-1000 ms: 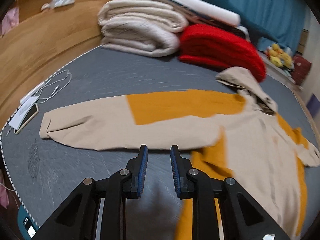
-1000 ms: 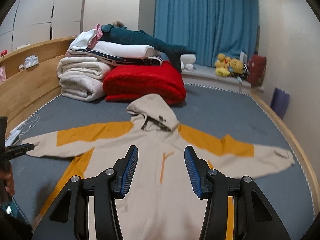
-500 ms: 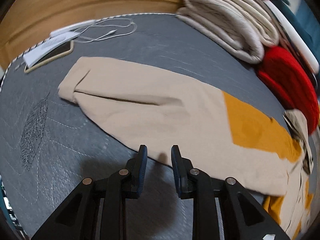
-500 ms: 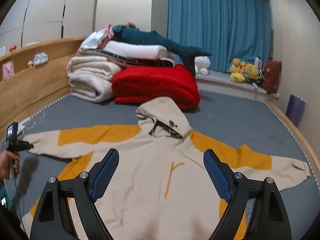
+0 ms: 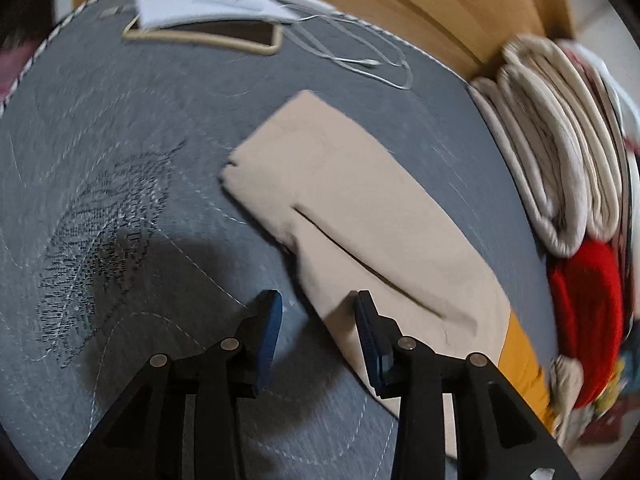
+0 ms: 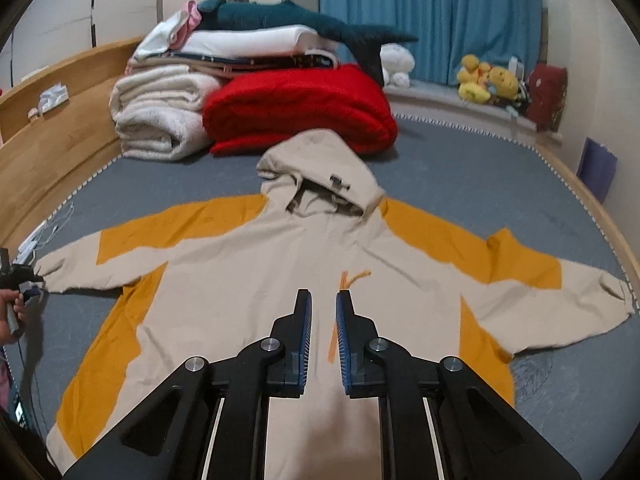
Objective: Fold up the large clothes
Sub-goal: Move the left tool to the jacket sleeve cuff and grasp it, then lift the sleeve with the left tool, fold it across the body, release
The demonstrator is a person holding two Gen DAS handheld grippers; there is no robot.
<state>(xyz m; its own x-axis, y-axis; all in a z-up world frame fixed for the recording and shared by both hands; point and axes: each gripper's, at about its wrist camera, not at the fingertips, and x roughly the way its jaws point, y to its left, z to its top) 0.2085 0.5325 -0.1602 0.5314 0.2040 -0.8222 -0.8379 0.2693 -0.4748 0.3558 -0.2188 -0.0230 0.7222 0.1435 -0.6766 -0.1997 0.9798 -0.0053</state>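
Beige and orange, the hoodie (image 6: 256,280) was spread flat on the bed (image 6: 480,184). The left gripper (image 5: 318,320) was opening beside its sleeve (image 5: 360,216) edge, nothing pinched. The right gripper (image 6: 323,312) was closing, empty, above the hoodie's chest.

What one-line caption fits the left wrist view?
Left gripper, jaws opening, poised over the beige sleeve on the grey bed.

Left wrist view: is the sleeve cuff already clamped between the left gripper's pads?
No: the left gripper hangs over the beige sleeve edge with jaws opening, and neither pad presses the fabric.
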